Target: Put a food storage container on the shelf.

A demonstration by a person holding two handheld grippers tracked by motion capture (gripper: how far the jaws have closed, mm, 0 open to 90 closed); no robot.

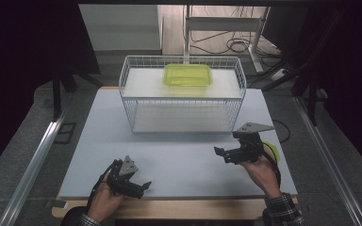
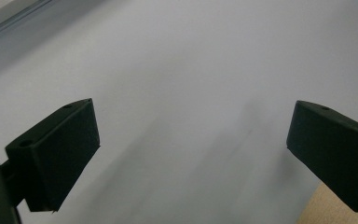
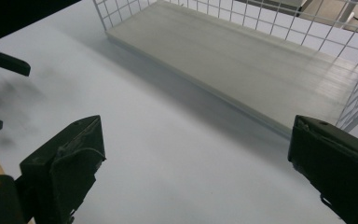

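The yellow-green plastic container [image 1: 187, 75] sits inside the white wire basket [image 1: 132, 110] at the far end of the counter [image 1: 179, 160]. It looks light, stiff and smooth (likely slippery), so its raised rim is the best hold. The left tool [image 1: 143, 187] and right tool [image 1: 220, 154] both hang wide open, empty.

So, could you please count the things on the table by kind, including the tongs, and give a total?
White wire basket: 1
Yellow-green plastic container: 1
Tongs, both open and empty, left tongs and right tongs: 2
Total: 4
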